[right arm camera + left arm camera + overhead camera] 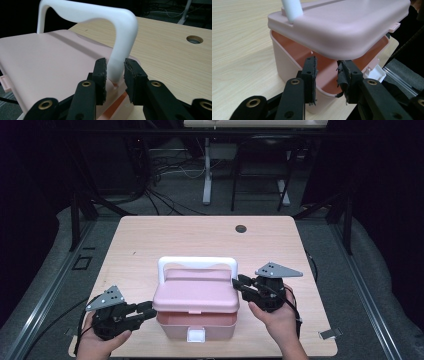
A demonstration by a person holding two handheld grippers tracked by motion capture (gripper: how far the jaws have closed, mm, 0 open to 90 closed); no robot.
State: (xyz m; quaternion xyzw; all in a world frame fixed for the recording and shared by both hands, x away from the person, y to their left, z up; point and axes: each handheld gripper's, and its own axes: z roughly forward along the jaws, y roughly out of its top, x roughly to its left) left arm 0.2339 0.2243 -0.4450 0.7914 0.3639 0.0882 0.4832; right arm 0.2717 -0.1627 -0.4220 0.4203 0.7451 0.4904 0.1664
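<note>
The pink storage box (196,307) sits near the bench (150,240) front edge, lid (342,27) raised ajar. My right gripper (115,68) straddles the white handle (120,50) leg, jaws parted; my left gripper (327,72), half open, sits under the lid rim, holding nothing. I should lift evenly on both sides to avoid twisting the hinge.

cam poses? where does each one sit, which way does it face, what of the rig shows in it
High view: above the person's side, facing forward and down on the table; both hands, left gripper, right gripper.
Left gripper view: rides the left gripper, faces the pink box under its raised lid; own black jaws show.
Right gripper view: rides the right gripper, faces the white handle; own jaws either side of its post.
Shared: lid, handle and table show in all three.
</note>
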